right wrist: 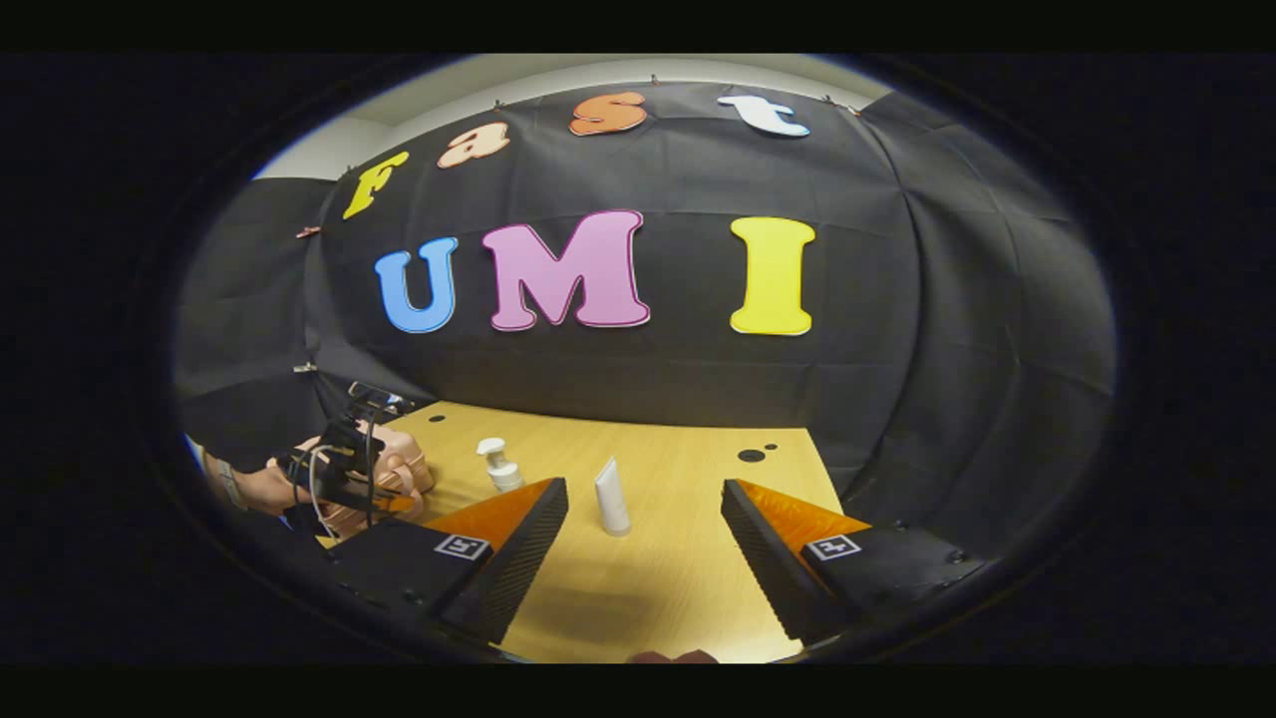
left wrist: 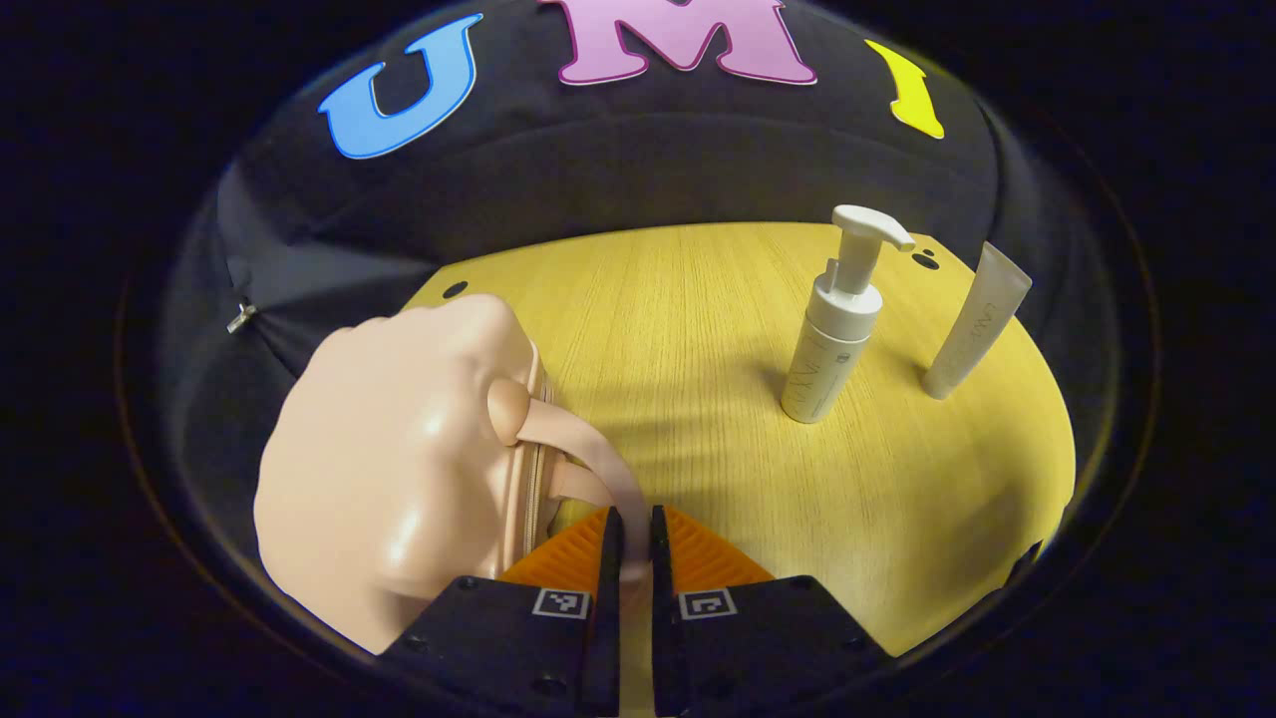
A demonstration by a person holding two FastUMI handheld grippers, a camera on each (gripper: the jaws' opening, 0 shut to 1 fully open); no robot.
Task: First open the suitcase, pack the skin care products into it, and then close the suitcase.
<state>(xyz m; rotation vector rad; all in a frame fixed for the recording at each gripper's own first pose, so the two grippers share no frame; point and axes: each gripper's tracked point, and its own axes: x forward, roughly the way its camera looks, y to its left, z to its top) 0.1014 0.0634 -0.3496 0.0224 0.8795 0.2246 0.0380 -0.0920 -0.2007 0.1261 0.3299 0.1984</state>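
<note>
Risk: handle (left wrist: 588,449) could slip out of the pinch if pulled sideways, since the strap is thin and smooth; suitcase (left wrist: 399,469) might slide or tip toward the table (left wrist: 678,329) edge rather than open.
Left gripper (left wrist: 635,543): nearly closed, both fingers pressing on the pink handle.
Right gripper (right wrist: 643,524): spread wide, holding nothing, hanging above the table.
Suitcase: pink, closed, at the table's left edge, zip seam facing up.
Pump bottle (left wrist: 832,329): upright, well apart from the suitcase.
Tube (left wrist: 977,319): standing just beside the bottle, unpacked.
Stage: opening, probably just starting.
</note>
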